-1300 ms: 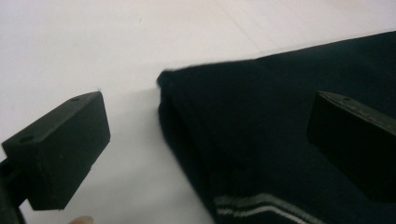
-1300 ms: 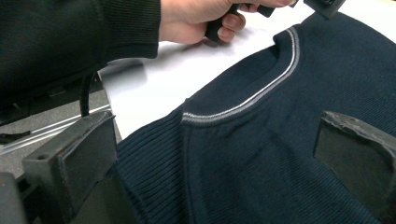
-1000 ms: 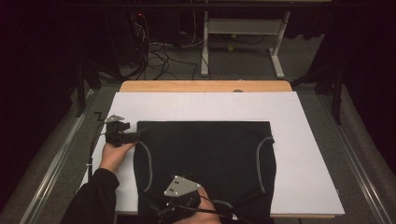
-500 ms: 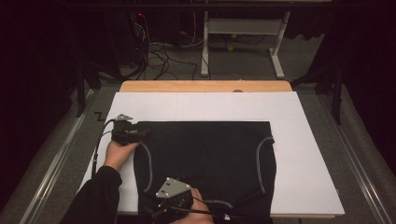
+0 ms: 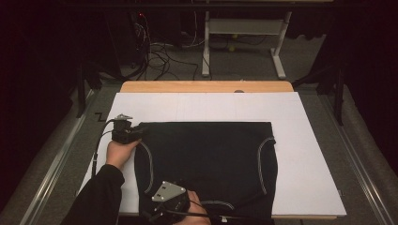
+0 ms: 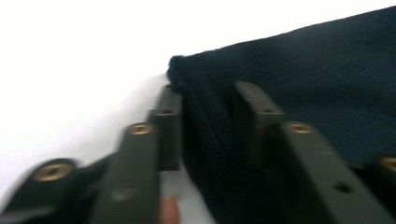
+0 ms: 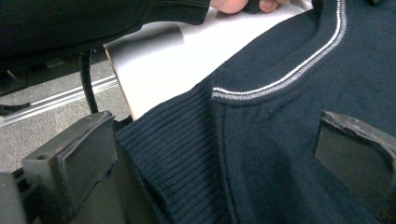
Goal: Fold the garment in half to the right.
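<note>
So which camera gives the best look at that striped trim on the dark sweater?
The right gripper view: the striped trim runs close and sharp across the sweater. The high view shows it small, as thin curved lines. The left gripper view shows plain dark knit.

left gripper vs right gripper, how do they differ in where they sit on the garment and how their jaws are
The left gripper is at the dark knit garment's far left corner; its jaws have just been closing, fabric bunched between them. The right gripper is at the near ribbed edge, jaws wide apart astride it. Both straddle the garment's cloth.

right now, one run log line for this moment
left gripper: closing on far-left corner of dark sweater | right gripper: open, jaws astride near ribbed edge | white board
</note>
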The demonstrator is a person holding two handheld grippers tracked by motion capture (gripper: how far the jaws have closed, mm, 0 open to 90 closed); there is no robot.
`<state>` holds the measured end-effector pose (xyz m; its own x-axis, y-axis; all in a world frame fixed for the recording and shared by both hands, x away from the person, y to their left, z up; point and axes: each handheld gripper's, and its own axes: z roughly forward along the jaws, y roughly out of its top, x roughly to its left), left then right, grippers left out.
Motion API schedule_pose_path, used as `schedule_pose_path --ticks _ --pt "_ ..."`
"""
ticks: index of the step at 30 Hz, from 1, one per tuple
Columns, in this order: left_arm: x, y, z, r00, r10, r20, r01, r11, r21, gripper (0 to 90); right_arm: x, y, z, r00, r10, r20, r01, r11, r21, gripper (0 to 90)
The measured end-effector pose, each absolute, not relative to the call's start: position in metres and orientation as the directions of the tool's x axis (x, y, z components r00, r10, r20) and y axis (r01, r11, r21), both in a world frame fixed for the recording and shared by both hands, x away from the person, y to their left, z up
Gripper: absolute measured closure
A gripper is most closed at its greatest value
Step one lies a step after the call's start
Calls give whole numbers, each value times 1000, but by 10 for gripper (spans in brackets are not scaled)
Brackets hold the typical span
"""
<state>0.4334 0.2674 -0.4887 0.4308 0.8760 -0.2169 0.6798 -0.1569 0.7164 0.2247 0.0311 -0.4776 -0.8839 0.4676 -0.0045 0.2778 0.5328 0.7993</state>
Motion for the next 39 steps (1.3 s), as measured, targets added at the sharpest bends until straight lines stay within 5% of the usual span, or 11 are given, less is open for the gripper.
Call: schedule_pose_path --ticks 6,25,31,39 --pt "427 265 -488 453 874 -177 642 -181 745 766 227 41 -482 -875 484 3 301 539 787 34" --pt "419 265 -487 458 874 -164 610 -175 773 767 230 82 -491 -863 499 -81 317 659 682 136" --pt "419 265 -487 454 876 -166 612 -171 772 766 232 75 -487 -838 537 -94 337 646 685 405" --pt "419 265 -487 452 876 -166 615 -171 770 766 232 68 -484 -820 563 -101 350 634 690 643"
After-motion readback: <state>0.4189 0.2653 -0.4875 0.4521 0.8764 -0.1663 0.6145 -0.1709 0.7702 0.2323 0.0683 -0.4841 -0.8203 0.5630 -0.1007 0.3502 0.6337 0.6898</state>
